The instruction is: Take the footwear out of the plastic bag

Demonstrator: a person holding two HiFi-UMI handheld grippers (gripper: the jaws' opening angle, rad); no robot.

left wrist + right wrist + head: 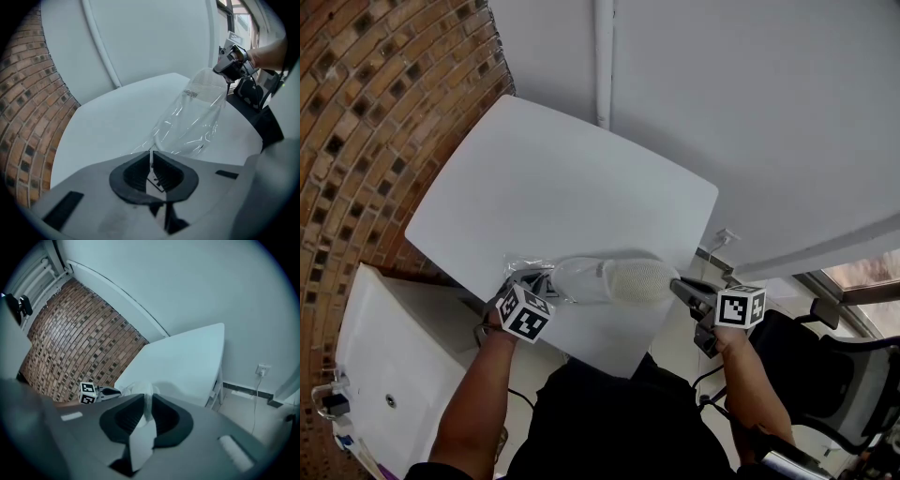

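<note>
A clear plastic bag (572, 278) lies stretched over the near edge of the white table (553, 187). A white mesh slipper (633, 279) sticks out of its right end. My left gripper (546, 281) is shut on the bag's left end; in the left gripper view the thin film (187, 122) is pinched between the jaws of the left gripper (151, 161). My right gripper (677, 286) is shut on the slipper's right end. White slipper material (146, 397) is clamped in the right gripper (147, 401) as seen in its own view.
A curved brick wall (366, 112) runs along the left. Below the table's left corner stands a white cabinet (394, 356). A black office chair (834, 366) is at the lower right, and a white pipe (603, 56) rises behind the table.
</note>
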